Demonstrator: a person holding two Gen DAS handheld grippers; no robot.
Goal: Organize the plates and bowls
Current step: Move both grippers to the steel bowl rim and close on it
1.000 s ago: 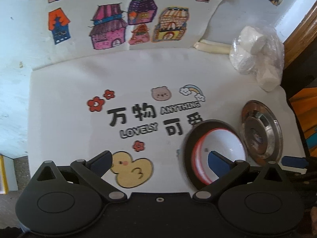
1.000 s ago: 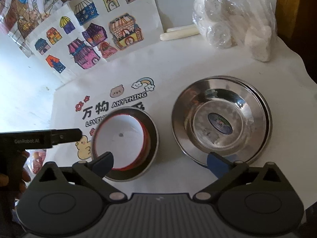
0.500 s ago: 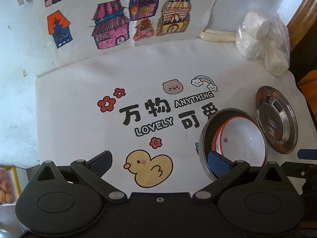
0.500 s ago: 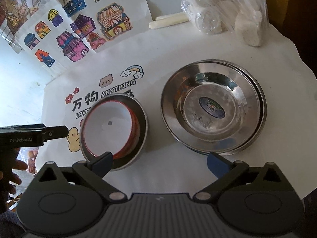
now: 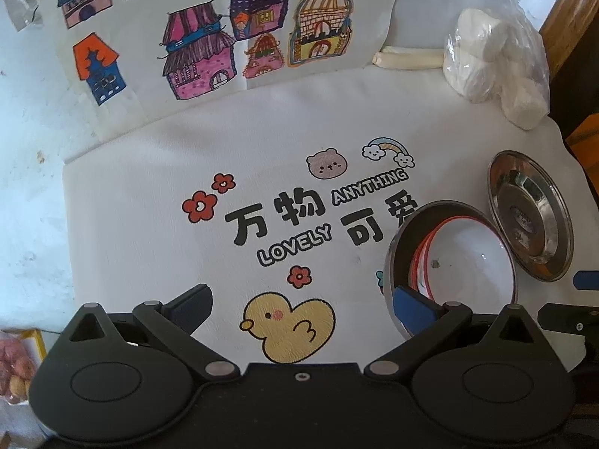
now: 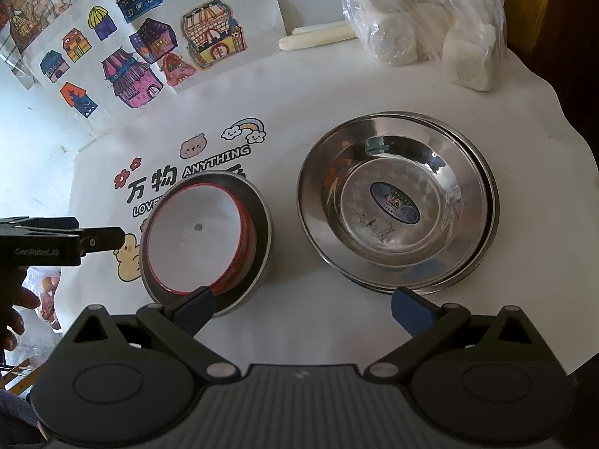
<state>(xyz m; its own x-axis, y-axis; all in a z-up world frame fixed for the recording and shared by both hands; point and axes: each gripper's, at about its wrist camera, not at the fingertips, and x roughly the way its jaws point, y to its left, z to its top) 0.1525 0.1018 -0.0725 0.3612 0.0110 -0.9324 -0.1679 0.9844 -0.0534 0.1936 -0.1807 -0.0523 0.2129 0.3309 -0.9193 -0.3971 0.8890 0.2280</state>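
White bowls with red rims point(image 6: 198, 235) sit nested inside a steel bowl point(image 6: 262, 224) on the printed white cloth; the same nest point(image 5: 464, 258) shows at the right of the left wrist view. To its right lies a stack of steel plates point(image 6: 397, 205), also visible as steel plates point(image 5: 531, 217) edge-on in the left view. My left gripper point(image 5: 303, 303) is open, hovering over the duck print with its right finger near the nest's rim. My right gripper point(image 6: 303, 307) is open, low in front of the gap between the nest and the plates. Nothing is held.
A plastic bag of white rolls point(image 6: 423, 22) and a pale stick point(image 6: 318, 37) lie at the back of the cloth. Coloured house drawings point(image 5: 209, 45) cover the wall behind. The table edge drops off at the right point(image 6: 576, 224). A hand point(image 6: 11, 321) holds the left gripper.
Both grippers have drawn back and lifted a little, so the bowls and plates sit farther into view. The bowls, plates and both open jaws are otherwise unchanged.
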